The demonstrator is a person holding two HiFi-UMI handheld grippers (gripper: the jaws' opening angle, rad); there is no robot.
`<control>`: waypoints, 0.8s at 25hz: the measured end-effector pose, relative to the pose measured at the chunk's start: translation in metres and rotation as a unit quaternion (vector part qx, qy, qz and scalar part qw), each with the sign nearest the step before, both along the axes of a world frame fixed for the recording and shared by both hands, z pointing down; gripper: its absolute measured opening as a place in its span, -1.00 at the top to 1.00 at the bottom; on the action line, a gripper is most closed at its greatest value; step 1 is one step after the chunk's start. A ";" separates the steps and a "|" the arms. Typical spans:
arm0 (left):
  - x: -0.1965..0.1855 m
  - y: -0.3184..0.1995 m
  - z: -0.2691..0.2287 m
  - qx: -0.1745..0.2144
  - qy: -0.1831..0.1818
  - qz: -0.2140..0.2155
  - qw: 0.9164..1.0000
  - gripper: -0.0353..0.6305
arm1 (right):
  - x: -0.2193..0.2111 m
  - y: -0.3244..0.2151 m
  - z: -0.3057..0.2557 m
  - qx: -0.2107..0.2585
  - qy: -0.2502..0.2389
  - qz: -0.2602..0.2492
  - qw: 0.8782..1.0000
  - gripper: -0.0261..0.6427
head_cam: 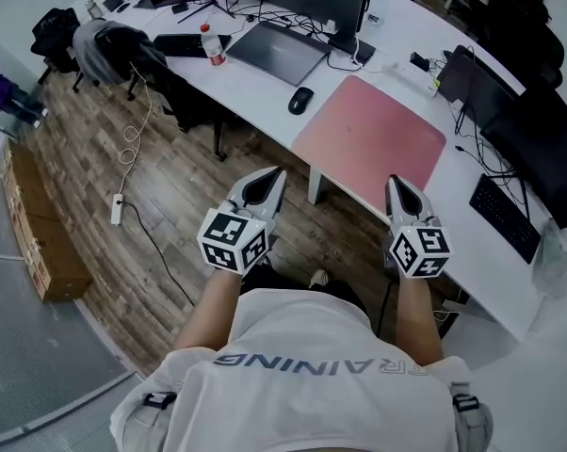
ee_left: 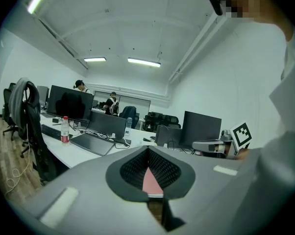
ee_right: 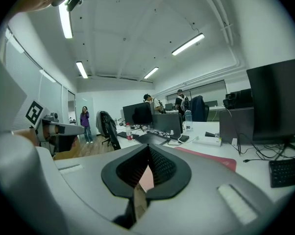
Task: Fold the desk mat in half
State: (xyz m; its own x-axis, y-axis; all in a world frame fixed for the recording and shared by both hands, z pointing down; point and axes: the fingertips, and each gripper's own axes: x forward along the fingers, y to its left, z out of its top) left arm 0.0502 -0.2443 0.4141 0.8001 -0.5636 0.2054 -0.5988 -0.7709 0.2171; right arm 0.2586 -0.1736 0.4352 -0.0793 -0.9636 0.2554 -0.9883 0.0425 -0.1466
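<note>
Pink mat [head_cam: 373, 130] flat on desk [head_cam: 265, 88], frame centre, left gripper [head_cam: 278, 171] and right gripper [head_cam: 395, 180] below it, both jaws closed, empty

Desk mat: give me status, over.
Left tongs and right tongs both shut, empty, near the desk's front edge. Desk mat flat, unfolded. Mouse beside its left edge, off it; nothing lying on it.

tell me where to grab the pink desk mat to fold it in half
Probably its two near corners, coming from the person's side. The desk mat lies flat with that edge near the desk front, so it can be pinched there. Left gripper and right gripper are shut, so open first.
</note>
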 end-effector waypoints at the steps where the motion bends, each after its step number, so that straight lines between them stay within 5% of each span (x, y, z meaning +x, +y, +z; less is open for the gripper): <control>1: 0.002 -0.008 0.001 -0.001 0.002 0.007 1.000 0.89 | 0.002 -0.003 0.001 -0.004 0.001 0.009 1.000 0.87; 12: 0.010 -0.130 0.009 -0.008 0.006 0.112 0.994 0.89 | -0.009 -0.076 -0.001 -0.027 0.017 0.114 0.993 0.87; 20: -0.003 -0.169 0.038 -0.035 -0.008 0.147 0.988 0.89 | -0.045 -0.118 0.039 -0.084 -0.003 0.122 0.989 0.87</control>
